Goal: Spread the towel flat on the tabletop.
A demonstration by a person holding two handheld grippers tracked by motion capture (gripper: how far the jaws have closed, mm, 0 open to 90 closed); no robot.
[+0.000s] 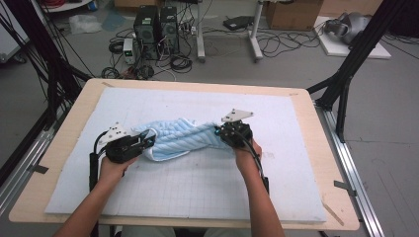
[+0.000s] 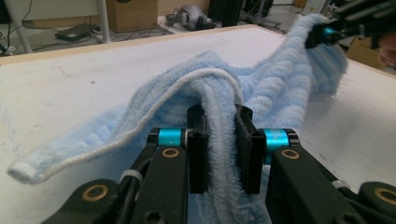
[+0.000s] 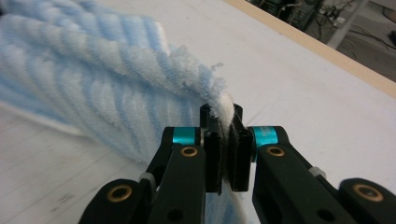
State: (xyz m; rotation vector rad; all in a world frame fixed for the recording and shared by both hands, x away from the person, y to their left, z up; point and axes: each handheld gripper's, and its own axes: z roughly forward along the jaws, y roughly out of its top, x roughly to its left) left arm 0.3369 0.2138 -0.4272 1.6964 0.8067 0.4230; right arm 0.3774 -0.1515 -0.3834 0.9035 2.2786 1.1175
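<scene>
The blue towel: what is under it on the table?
Under the blue towel lies the white gridded mat on the wooden table. The towel covers that patch of mat, so anything beneath cannot be seen.

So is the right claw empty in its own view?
No, the right claw is shut on an edge of the blue towel, with fabric pinched between its pads.

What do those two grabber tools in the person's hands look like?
The left gripper and right gripper are black. Each has two flat black fingers, shiny blue rings, brass-coloured rivets, a grey three-cornered plate on top and a black cable trailing back. The forearms are bare.
</scene>
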